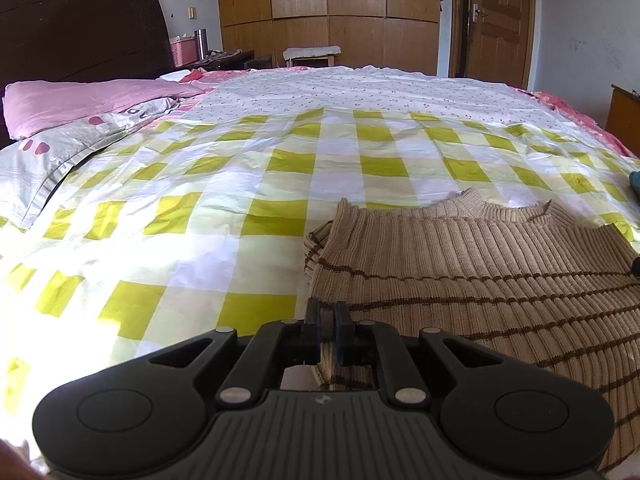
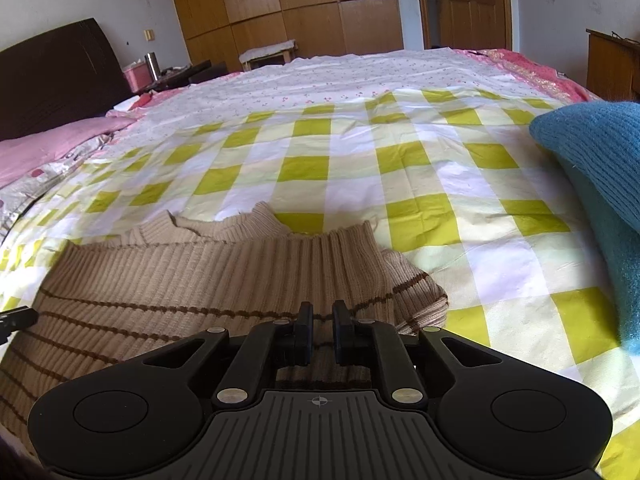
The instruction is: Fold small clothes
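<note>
A beige ribbed sweater with thin brown stripes [image 1: 480, 272] lies flat on the checked bed cover, collar away from me, sleeves folded in. My left gripper [image 1: 328, 312] sits at the sweater's left edge, its jaws nearly closed with sweater fabric between them. The sweater also shows in the right wrist view [image 2: 192, 280]. My right gripper [image 2: 320, 316] sits over the sweater's right side, jaws a small gap apart, with fabric between them.
The bed has a yellow-and-white checked cover [image 1: 200, 208]. Pink and grey pillows [image 1: 72, 120] lie at the left by the dark headboard. A blue knitted garment [image 2: 600, 168] lies to the right of the sweater. Wardrobe and door stand beyond the bed.
</note>
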`<state>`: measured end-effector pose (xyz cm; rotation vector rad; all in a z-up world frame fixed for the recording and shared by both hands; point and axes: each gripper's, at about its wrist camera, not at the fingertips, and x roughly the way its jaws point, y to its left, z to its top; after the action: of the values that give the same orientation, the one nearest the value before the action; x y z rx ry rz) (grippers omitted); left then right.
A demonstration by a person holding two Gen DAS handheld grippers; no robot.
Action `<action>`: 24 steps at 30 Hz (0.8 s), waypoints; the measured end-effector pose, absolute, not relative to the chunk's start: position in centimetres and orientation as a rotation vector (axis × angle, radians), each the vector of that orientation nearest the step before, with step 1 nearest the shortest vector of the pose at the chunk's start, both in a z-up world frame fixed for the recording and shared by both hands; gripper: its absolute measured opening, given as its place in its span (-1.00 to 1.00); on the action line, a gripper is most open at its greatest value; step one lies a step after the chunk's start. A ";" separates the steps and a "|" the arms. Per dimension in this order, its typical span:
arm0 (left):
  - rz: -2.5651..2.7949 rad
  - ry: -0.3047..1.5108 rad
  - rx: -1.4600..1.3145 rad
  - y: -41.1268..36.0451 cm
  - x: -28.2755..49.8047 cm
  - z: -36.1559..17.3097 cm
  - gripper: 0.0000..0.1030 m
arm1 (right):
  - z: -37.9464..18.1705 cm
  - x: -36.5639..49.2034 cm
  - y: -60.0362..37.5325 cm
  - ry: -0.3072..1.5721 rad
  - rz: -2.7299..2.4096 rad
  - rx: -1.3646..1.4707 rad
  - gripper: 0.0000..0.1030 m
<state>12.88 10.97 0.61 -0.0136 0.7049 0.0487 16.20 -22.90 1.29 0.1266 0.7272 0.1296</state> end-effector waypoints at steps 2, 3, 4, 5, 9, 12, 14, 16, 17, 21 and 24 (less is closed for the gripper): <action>0.049 0.700 -0.045 11.6 12.0 0.9 -0.66 | 1.8 15.9 -22.4 0.718 0.153 0.131 -0.75; 0.049 0.698 -0.054 11.8 11.6 1.1 -0.66 | 2.0 15.8 -22.0 0.718 0.168 0.134 -0.75; 0.050 0.696 -0.061 12.0 11.1 1.2 -0.66 | 2.2 15.7 -21.6 0.720 0.184 0.136 -0.75; 0.049 0.695 -0.071 12.2 10.6 1.3 -0.66 | 2.3 15.7 -21.1 0.723 0.198 0.138 -0.75; 0.039 0.698 -0.132 12.9 8.8 1.5 -0.66 | 2.4 15.6 -18.6 0.742 0.264 0.124 -0.74; 0.019 0.712 -0.180 13.1 7.7 1.2 -0.66 | 2.2 15.7 -16.3 0.758 0.304 0.098 -0.72; 0.010 0.720 -0.196 13.0 7.1 0.8 -0.66 | 2.0 15.8 -14.9 0.768 0.329 0.076 -0.72; 0.011 0.736 -0.195 13.0 7.1 0.3 -0.66 | 1.6 15.9 -13.6 0.782 0.349 0.052 -0.72; 0.019 0.754 -0.192 13.0 7.2 -0.2 -0.66 | 1.2 16.1 -13.0 0.801 0.355 0.034 -0.71; 0.028 0.798 -0.199 13.6 7.4 -1.4 -0.66 | 0.3 16.2 -12.1 0.812 0.342 -0.017 -0.70; 0.023 0.781 -0.213 13.9 7.3 -1.2 -0.66 | 0.6 16.1 -12.4 0.819 0.330 0.001 -0.69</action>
<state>7.30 13.95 -1.18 -0.2134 0.7805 0.0229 16.10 -12.36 0.64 0.0010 0.8194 0.3296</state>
